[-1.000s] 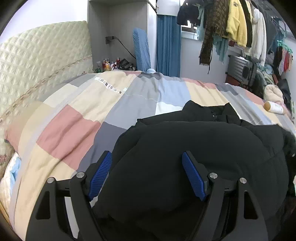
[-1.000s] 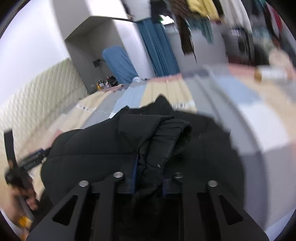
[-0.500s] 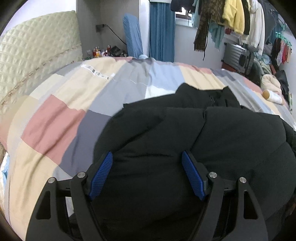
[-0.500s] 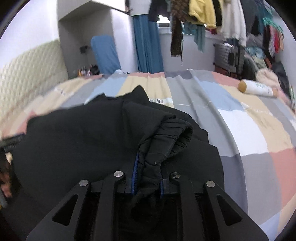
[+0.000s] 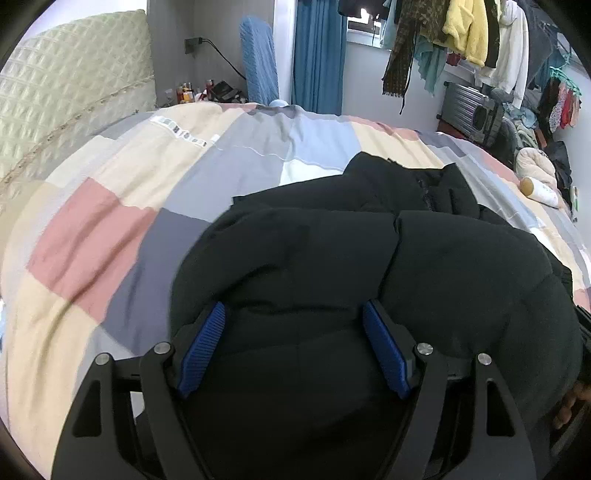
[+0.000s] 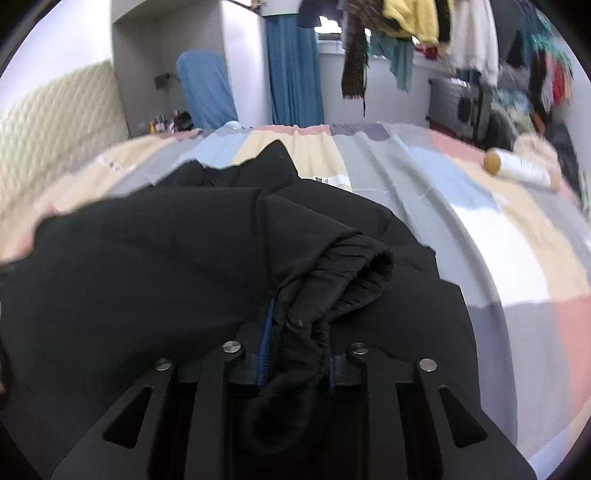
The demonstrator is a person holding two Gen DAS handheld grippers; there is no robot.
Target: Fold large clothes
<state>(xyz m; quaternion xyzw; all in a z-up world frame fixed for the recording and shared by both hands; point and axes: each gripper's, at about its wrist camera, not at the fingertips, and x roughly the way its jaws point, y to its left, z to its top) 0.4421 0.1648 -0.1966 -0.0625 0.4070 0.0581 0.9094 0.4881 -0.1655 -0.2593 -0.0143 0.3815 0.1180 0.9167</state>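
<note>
Right hand-held gripper (image 6: pixel 295 354) is squeezed tight on a bunched black cuff (image 6: pixel 343 280) – the end of a sleeve of the big black coat (image 6: pixel 155 273). Left hand-held gripper (image 5: pixel 293 341) is wide open, with its 2 blue pads (image 5: pixel 202 345) on either side of a puffy part of the coat (image 5: pixel 332 258), holding nothing. The coat lies on the bed (image 5: pixel 92 236), right under and ahead of both, and it runs sideways from one hand-held gripper to the other. The right one is nearer the sleeve, so it looks set to lay it across the coat. The bed has a soft quilt of colored squares. A white bottle (image 6: pixel 521 168) lies well apart – clothes (image 5: pixel 465 33) hang by the window.
</note>
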